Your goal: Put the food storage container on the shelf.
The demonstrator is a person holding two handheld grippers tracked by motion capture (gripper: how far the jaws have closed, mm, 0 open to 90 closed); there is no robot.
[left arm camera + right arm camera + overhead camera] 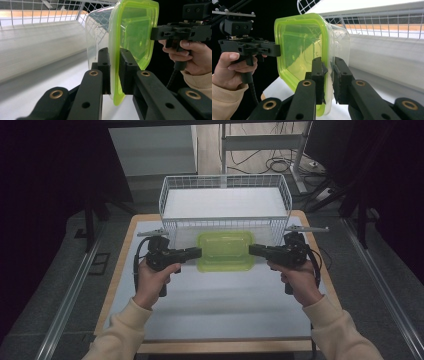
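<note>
Clear plastic with a lime-green lid: the box (225,251) hangs between both tools, above the bench (215,310) and just in front of the wire basket (225,195). Left tool (114,72) is clenched on the lid's rim at one end, and right tool (328,80) is clenched on the rim at the other. It looks empty, so probably light; thin walls will likely flex, and smooth plastic may slip. The stiffer rim, where lid meets tub, seems the best place to grip, with both ends kept level.
</note>
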